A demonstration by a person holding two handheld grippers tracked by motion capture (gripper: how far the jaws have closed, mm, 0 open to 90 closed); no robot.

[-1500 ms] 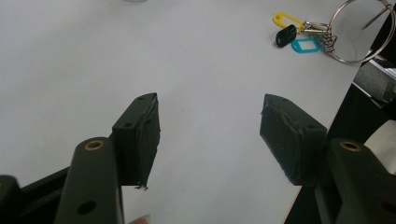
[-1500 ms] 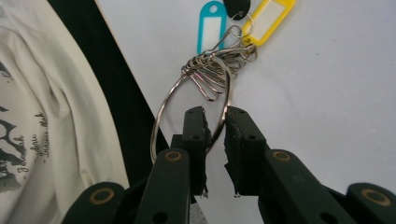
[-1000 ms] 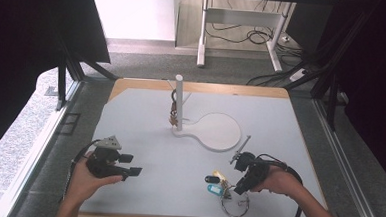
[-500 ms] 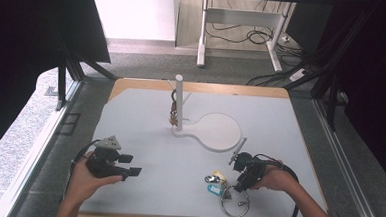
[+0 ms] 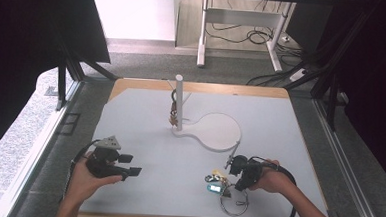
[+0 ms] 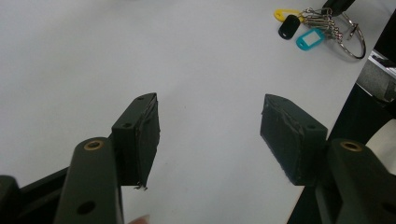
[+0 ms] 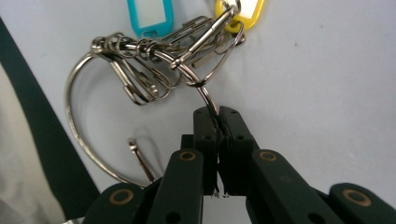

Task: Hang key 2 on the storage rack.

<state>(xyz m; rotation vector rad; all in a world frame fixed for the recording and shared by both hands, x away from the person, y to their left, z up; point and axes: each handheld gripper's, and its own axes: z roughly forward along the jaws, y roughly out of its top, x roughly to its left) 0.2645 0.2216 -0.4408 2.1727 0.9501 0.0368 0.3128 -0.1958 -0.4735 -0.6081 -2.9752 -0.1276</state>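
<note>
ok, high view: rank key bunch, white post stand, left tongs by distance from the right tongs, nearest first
1. key bunch: right at the right tongs, which are shut on its ring, near the table's front edge.
2. white post stand: farther back, near the table's middle, up and left of the tongs.
3. left tongs: far across on the left, front side, open on nothing.

1. Table: bears every item listed below.
2. Upright post: behind centre, toward 12 o'clock, standing on the narrow end of the flat base.
3. Flat base: spreads from the post toward 4 o'clock.
4. Key ring bundle: near front edge, 5 o'clock of the post, well apart from the base.
5. Right gripper: touching the bundle at its 3 o'clock side.
6. Left gripper: front, 7 o'clock of the post, at 9 o'clock of the bundle, well apart.
</note>
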